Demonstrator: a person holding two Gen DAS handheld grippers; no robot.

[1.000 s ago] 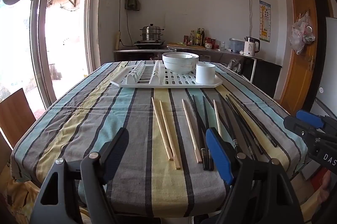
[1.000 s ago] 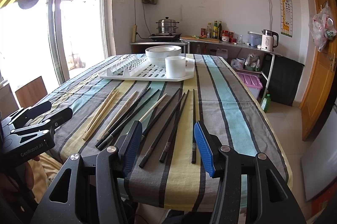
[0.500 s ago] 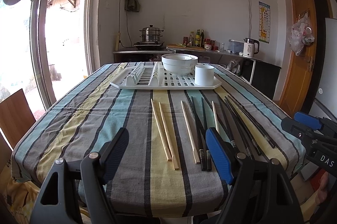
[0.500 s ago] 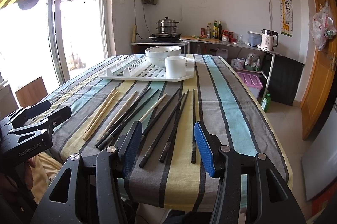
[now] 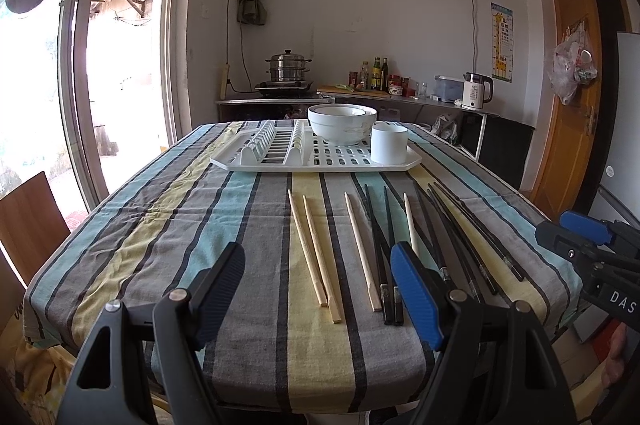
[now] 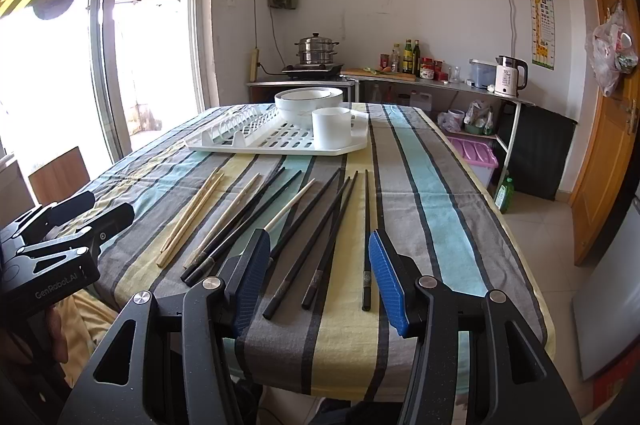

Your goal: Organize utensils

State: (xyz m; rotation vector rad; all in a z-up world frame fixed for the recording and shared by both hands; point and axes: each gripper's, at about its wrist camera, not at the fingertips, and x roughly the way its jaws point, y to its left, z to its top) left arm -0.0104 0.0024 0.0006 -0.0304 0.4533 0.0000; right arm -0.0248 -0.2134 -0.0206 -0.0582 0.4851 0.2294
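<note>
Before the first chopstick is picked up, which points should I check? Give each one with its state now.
1. Left gripper open, holding nothing: ok.
2. Right gripper open, holding nothing: ok.
3. Chopsticks lie flat on the tablecloth, untouched: ok.
4. Wooden chopsticks separate from black ones: not ok, mixed.
5. White cup upright on the drying rack: ok.
6. Cup empty inside: cannot tell.

Worktop contents: four pale wooden chopsticks (image 5: 314, 253); at least five black chopsticks (image 6: 328, 225), overlap prevents an exact count; two stacked white bowls (image 5: 342, 125); one white cup (image 5: 389, 145); one white dish rack (image 5: 280, 161).
</note>
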